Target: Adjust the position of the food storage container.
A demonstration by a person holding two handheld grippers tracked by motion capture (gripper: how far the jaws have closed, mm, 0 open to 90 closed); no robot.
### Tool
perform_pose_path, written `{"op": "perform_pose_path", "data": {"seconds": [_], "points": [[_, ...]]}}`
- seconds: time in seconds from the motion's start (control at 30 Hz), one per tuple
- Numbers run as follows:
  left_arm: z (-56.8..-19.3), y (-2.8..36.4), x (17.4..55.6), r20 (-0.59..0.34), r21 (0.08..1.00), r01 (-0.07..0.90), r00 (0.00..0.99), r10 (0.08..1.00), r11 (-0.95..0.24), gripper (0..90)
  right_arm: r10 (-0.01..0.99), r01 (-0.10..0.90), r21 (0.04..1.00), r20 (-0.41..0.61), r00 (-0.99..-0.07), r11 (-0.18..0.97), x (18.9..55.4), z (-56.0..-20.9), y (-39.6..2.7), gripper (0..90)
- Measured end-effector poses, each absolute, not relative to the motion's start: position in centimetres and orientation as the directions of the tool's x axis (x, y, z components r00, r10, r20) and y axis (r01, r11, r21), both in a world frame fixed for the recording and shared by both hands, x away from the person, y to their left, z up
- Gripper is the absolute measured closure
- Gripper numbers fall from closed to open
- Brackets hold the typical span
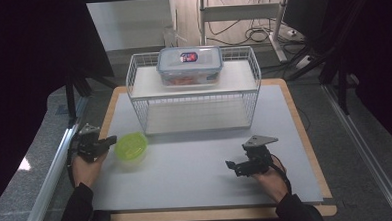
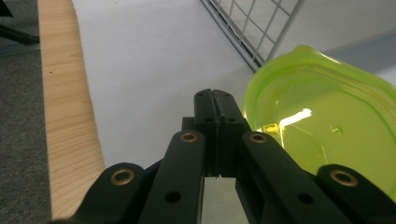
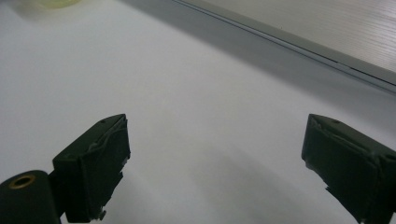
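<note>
From where I stand I count two hand-held grippers, the left gripper (image 1: 108, 141) and the right gripper (image 1: 230, 165). There is one green bowl (image 1: 131, 147), one white wire rack (image 1: 195, 90) with two shelves, and one clear lidded container (image 1: 189, 65). All sit on one grey mat (image 1: 196, 165) over one wooden table (image 1: 305, 135).

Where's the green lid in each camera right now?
High view: green lid lower left, beside the left gripper.
Left gripper view: right side, just right of the shut jaws.
Right gripper view: pale green blur at the top-left corner.
Shared landmark: the white mat.
</note>
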State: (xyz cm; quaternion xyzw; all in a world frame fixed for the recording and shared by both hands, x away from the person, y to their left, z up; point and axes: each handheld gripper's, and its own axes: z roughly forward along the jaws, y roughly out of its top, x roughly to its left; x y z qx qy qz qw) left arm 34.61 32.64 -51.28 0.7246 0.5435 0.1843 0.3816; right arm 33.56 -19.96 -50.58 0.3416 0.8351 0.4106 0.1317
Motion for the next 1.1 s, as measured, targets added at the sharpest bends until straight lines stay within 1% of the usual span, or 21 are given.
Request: {"op": "perform_pose_path", "data": {"seconds": [0.1, 0.3, 0.6, 1.1], "points": [[-51.3, 32.3, 34.5, -0.142, 0.749, 0.65, 0.342, 0.929, -0.125, 89.9, 0.679, 0.462, 0.776, 0.059, -0.731, 0.43, 33.6, -50.6, -20.0, 7.8], [-51.4, 31.8, 34.3, -0.159, 0.749, 0.652, 0.343, 0.926, -0.113, 89.9, 0.68, 0.464, 0.772, 0.058, -0.731, 0.434, 33.6, -50.6, -19.9, 8.0], [-51.1, 29.0, 34.4, -0.162, 0.746, 0.649, 0.396, 0.904, -0.151, 89.9, 0.68, 0.464, 0.769, 0.052, -0.732, 0.44, 33.6, -50.6, -19.9, 8.1], [-51.0, 24.4, 34.5, -0.205, 0.744, 0.638, 0.499, 0.842, -0.197, 89.9, 0.681, 0.466, 0.765, 0.05, -0.731, 0.444, 33.6, -50.7, -19.9, 8.1]]}}
